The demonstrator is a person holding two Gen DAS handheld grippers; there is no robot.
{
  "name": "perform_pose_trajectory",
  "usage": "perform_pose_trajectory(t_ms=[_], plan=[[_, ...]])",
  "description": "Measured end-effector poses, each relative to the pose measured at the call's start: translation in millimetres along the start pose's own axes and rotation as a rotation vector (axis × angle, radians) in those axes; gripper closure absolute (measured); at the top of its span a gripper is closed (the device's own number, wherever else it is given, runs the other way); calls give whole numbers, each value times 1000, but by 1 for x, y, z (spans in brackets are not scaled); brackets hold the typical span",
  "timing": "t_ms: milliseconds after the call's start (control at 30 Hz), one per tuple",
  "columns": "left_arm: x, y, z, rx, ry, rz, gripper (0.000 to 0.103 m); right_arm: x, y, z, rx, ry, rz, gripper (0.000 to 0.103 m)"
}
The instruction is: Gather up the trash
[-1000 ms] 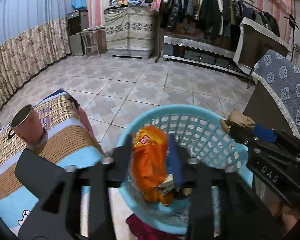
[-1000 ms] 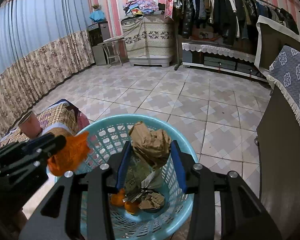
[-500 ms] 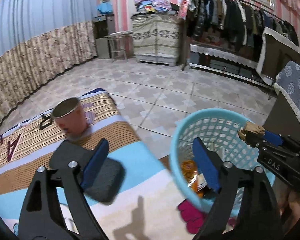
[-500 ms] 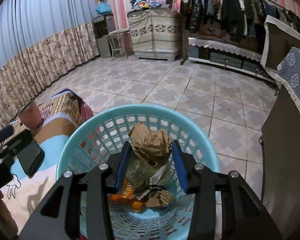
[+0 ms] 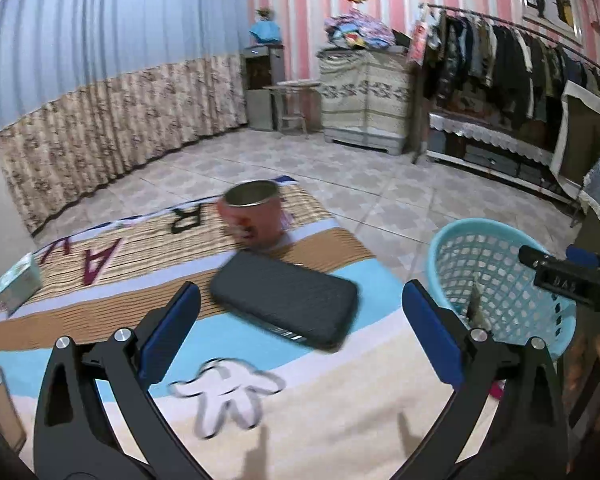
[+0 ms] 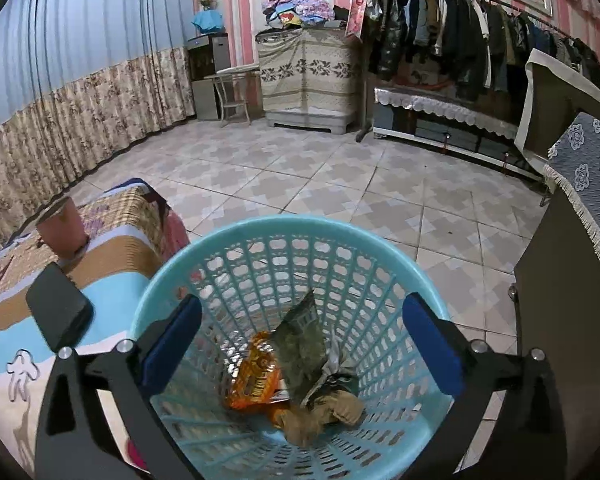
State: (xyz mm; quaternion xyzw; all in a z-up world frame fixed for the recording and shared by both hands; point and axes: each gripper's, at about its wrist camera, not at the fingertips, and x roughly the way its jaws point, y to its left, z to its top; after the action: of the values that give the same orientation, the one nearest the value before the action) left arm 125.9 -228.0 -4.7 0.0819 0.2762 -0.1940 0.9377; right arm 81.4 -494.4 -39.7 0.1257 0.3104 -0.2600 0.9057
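Trash sits at the bottom of the blue plastic basket (image 6: 284,236): an orange snack wrapper (image 6: 256,374), a dark green packet (image 6: 300,344) standing on end above it, and a crumpled brown paper wad (image 6: 320,416) at about 5 o'clock from the wrapper. My right gripper (image 6: 300,344) hangs over the basket mouth with its jaws spread wide, having just been opening, and nothing is pinched between them; the litter lies loose below. My left gripper (image 5: 300,332) points at the striped cloth-covered table (image 5: 100,320), its jaws likewise just opened to full spread, with nothing in them. In the left wrist view a black case (image 5: 284,300) lies flat between the fingertips but farther along, a pink tin cup (image 5: 256,216) stands at 12 o'clock of it, and the basket shows at 3 o'clock, just off the table edge. A small pale box (image 5: 20,276) sits at 9 o'clock on the cloth.
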Motion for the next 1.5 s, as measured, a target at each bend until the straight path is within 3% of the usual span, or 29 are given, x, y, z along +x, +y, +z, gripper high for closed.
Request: perform_pose_trajectory(t_ms=[400,633,800,1100,1267,1500], plan=[[-96,73,-38,-22,-67,120,5,-72,44,-28,53,-59,164,5],[-130,105,-66,-43,-84,195,5,-106,101,-57,-31,-65,230,5],[-147,126,-75,-102,-108,203,5,-133,137,-75,-116,-105,238,5],[-154,141,-92,-145,-112,209,5,-161,178,-114,-250,-135,223,5],[-152,144,-98,-161,-109,213,5,-175,178,-124,-248,-169,209,5],[-140,144,-103,-161,-79,219,5,-171,164,-121,-186,-145,244,5]])
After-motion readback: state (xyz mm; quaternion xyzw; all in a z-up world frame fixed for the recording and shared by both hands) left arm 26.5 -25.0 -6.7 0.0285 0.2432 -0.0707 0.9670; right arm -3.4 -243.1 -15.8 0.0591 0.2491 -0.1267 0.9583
